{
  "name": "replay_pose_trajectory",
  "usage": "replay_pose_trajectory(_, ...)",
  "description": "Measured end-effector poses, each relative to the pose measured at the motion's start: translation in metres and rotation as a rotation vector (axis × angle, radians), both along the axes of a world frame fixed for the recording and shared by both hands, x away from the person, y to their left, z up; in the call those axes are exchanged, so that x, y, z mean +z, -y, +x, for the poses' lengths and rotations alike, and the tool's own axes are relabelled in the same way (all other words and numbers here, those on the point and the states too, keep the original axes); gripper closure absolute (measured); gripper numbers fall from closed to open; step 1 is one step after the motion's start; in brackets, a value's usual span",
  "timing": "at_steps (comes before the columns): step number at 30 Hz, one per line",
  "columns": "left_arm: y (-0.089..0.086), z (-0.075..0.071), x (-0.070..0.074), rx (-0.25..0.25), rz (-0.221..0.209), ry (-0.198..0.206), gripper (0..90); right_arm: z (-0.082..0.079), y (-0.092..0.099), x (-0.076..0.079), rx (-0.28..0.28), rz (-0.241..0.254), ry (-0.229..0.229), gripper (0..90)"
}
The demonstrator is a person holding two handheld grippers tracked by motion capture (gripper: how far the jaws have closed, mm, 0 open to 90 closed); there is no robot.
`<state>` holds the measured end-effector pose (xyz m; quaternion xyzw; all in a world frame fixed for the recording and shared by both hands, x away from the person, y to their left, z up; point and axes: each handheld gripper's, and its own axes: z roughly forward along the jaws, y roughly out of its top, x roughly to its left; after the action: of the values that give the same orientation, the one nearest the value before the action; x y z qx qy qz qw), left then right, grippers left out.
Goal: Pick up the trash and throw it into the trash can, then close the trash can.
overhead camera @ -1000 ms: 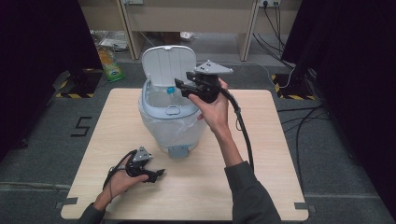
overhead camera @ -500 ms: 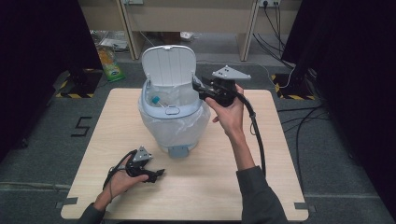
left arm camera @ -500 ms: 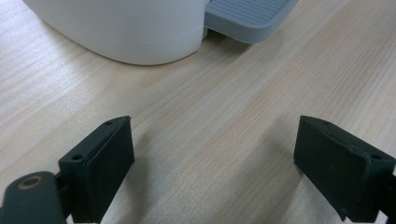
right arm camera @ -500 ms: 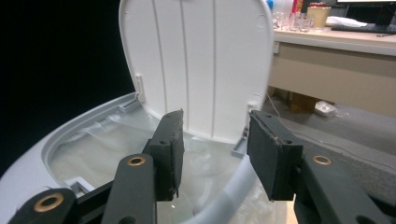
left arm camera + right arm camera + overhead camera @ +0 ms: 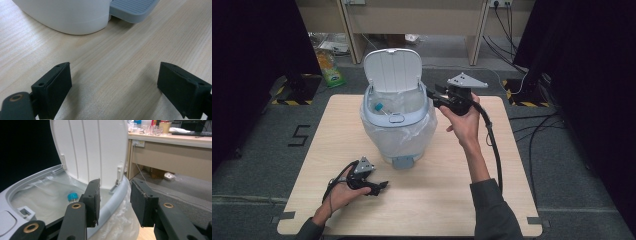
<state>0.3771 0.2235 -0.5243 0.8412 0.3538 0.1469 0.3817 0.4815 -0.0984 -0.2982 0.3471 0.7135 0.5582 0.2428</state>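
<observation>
- Since a second ago my right gripper (image 5: 435,96) has backed off from over the bin opening to the bin's right rim, up in the air in my raised right hand (image 5: 463,120).
- Its jaws are parted a little with nothing between them; in the right gripper view they sit on either side of the grey rim (image 5: 117,195), not touching it as far as I can tell.
- My left gripper (image 5: 379,186) hasn't budged, resting on the table (image 5: 512,165) near the front left, jaws wide open and empty, pointing toward the bin's base.
- Left gripper view has the bin's white base and the grey foot pedal (image 5: 133,10) just ahead of the jaws.
- White pedal bin (image 5: 399,125) stands mid-table with its lid (image 5: 393,70) flipped up and a clear plastic liner (image 5: 412,137) draped over the sides.
- Down inside the liner lies a small bottle with a blue cap (image 5: 73,196).
</observation>
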Motion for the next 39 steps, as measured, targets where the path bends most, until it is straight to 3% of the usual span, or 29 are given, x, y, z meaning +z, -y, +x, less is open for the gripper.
replay_pose_trajectory(20, 0.001, 0.001, 0.000, 0.003, 0.002, 0.002, 10.4, 0.004, 0.020, -0.004, -0.050, -0.006, 0.003, 61.7)
replay_pose_trajectory(30, 0.001, 0.000, 0.000, 0.003, 0.002, 0.003, 10.5, 0.028, 0.021, -0.003, -0.048, 0.030, -0.019, 72.6)
replay_pose_trajectory(35, 0.001, 0.000, 0.000, 0.004, 0.001, 0.002, 10.6, 0.040, 0.013, -0.006, -0.049, 0.017, -0.017, 76.1)
replay_pose_trajectory(39, 0.001, 0.000, 0.000, 0.003, 0.001, 0.002, 10.6, 0.060, 0.006, -0.008, -0.046, 0.009, -0.018, 83.5)
